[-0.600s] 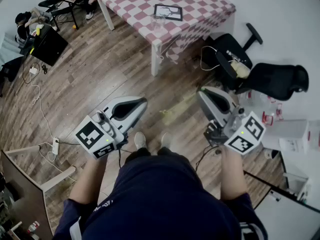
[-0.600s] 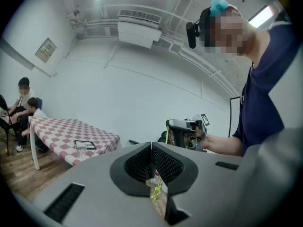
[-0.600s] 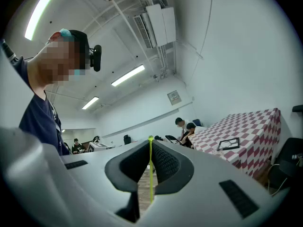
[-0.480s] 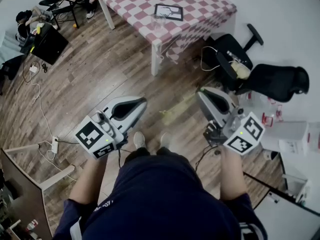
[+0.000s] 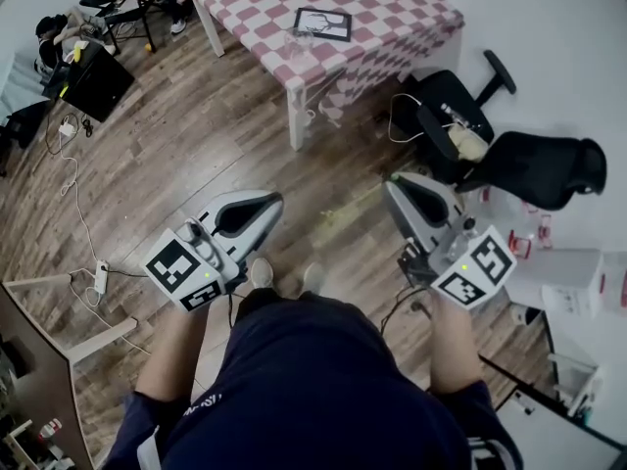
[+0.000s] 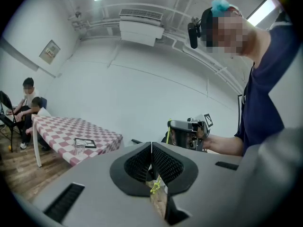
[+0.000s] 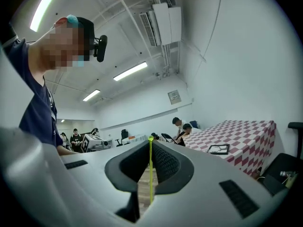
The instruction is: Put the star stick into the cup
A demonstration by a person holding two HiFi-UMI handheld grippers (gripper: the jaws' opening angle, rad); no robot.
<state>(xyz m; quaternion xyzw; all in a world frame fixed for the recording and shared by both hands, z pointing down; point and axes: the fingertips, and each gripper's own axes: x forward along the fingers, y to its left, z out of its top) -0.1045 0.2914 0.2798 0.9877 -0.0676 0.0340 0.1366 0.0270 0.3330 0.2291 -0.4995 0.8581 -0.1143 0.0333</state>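
In the right gripper view my right gripper [image 7: 150, 148] is shut on a thin yellow-green star stick [image 7: 150, 174] that runs straight up between the pads. From the head view the right gripper [image 5: 394, 184] sits at waist height, and the stick slants down-left to a faint yellow star [image 5: 329, 216] over the floor. My left gripper [image 5: 276, 202] is level with it, jaws shut [image 6: 151, 148] with nothing seen between the pads. The star [image 6: 155, 187] shows through the gap below them. The clear cup [image 5: 297, 42] stands far ahead on the red-checked table [image 5: 382, 8], also seen as the cup [image 6: 80, 147].
A black framed tray [image 5: 322, 23] lies beside the cup. Two black office chairs [image 5: 534, 164] stand right of the table, with white boxes [image 5: 568, 272] by the wall. Cables and a power strip [image 5: 100, 280] lie on the wooden floor at left. People sit past the table [image 6: 26, 103].
Both grippers keep their pose and grip. The table and floor have slid slightly left and up in the head view.
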